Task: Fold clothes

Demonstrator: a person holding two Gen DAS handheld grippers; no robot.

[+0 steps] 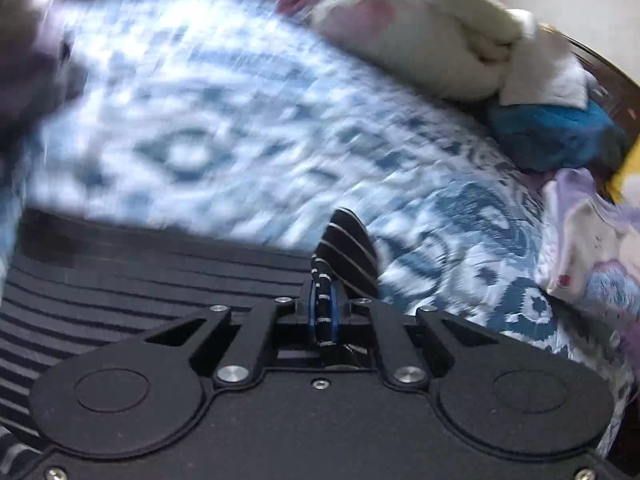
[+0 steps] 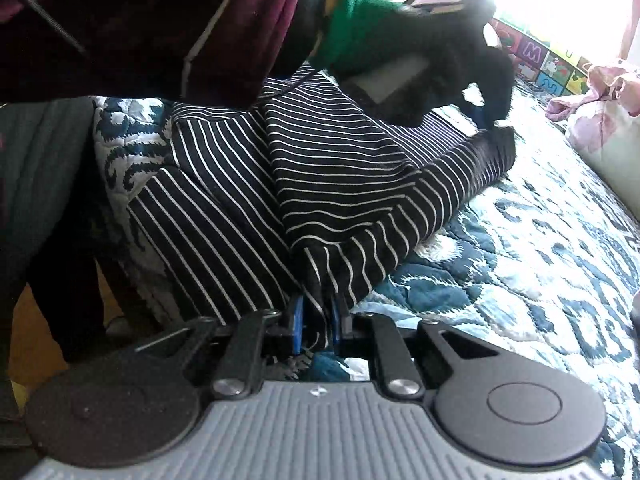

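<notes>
Already half-doubled, the striped garment (image 2: 320, 184) lies on the quilted bed (image 2: 540, 248) near its front edge; the right claw (image 2: 318, 324) pinches its near hem, the left claw (image 1: 325, 312) is clamped on the far corner; carry both corners across evenly, keeping the fold taut, so edges meet squarely

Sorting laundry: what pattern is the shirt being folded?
The shirt is black with thin white stripes; right wrist view.
</notes>
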